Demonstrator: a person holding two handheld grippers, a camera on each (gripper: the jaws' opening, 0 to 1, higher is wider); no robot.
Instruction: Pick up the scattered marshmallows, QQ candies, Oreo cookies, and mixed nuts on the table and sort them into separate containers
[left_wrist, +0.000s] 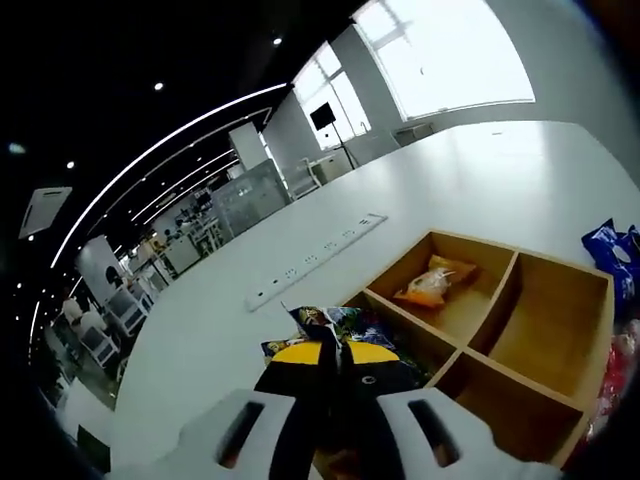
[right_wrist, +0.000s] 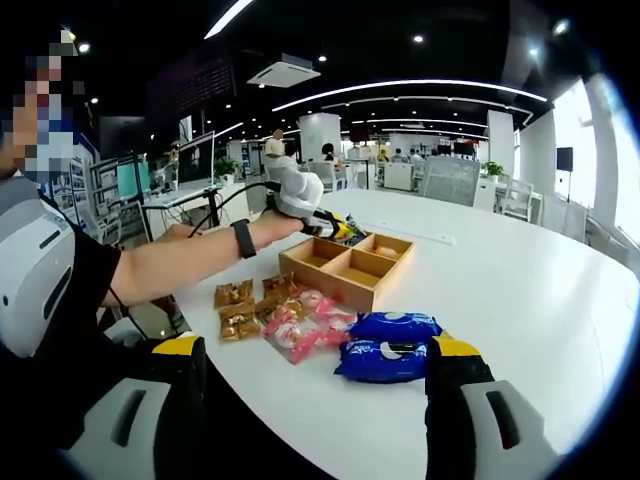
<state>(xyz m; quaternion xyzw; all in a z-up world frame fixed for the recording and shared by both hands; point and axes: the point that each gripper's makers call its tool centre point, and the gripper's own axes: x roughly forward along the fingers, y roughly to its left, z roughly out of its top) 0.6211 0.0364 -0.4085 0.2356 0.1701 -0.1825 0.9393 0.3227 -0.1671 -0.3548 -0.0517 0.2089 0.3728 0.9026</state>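
My left gripper is shut on a colourful candy packet, held over the near corner of a wooden four-compartment box. One far compartment holds an orange packet. In the right gripper view the person's hand carries the left gripper with the packet above the box. My right gripper is open, with nothing between its jaws. Two blue Oreo packs lie just ahead of it. Pink marshmallow packs and brown nut packs lie left of them.
A long white power strip is set into the white table beyond the box. A blue pack lies by the box's right side. The person's arm stretches across the table's left edge. Desks and chairs stand in the room behind.
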